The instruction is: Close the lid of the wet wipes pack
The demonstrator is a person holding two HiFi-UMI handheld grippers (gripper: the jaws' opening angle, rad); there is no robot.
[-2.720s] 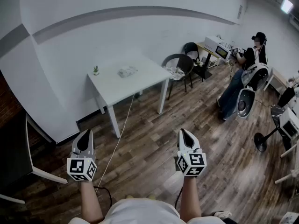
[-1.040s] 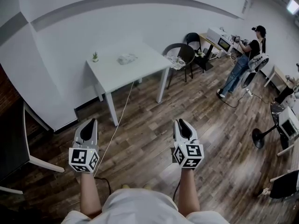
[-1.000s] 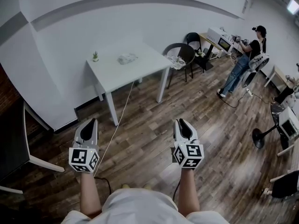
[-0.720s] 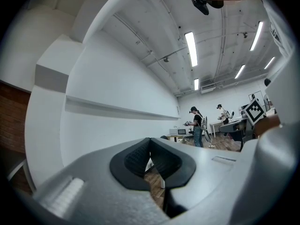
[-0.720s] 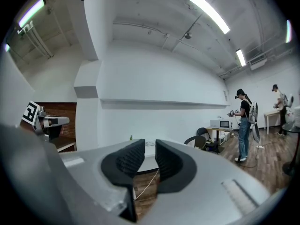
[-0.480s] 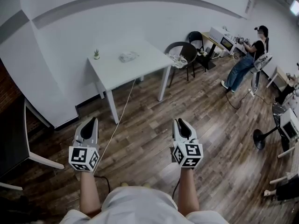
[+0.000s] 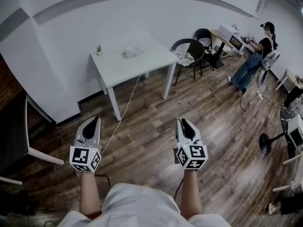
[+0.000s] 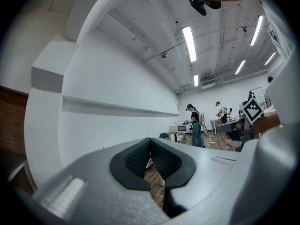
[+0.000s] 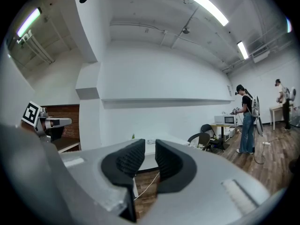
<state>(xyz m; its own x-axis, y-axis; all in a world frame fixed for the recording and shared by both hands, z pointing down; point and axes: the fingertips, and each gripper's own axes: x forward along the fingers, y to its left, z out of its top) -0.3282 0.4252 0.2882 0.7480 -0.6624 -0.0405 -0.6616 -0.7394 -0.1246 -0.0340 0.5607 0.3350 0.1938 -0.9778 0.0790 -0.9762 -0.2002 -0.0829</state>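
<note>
Bottom of the frame: left gripper is pinched closed on nothing, and right gripper has its jaws slightly parted, empty too. Both sit about where they were a second ago. Further up, the white table has slid slightly up and right. The wet wipes pack lies on its far side, well apart from both. The person at upper right is nearer the edge.
</note>
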